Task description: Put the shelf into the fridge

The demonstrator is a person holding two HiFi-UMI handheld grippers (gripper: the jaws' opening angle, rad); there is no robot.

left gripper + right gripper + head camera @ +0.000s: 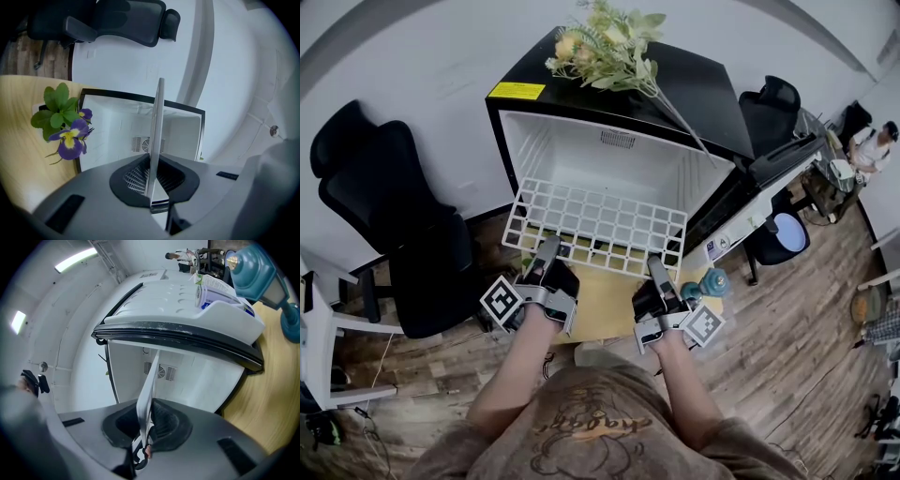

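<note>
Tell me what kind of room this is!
Most likely an office or workroom, not a kitchen: black swivel office chairs stand around, a person sits at a desk in the far corner, and the only appliance is a small black mini fridge.

— From the head?
— Steeply down, close above left gripper and right gripper, facing the open fridge.
— The gripper views?
— Low along the jaws, hard by the shelf edge; sharing the fridge interior, probably its rear vent.
</note>
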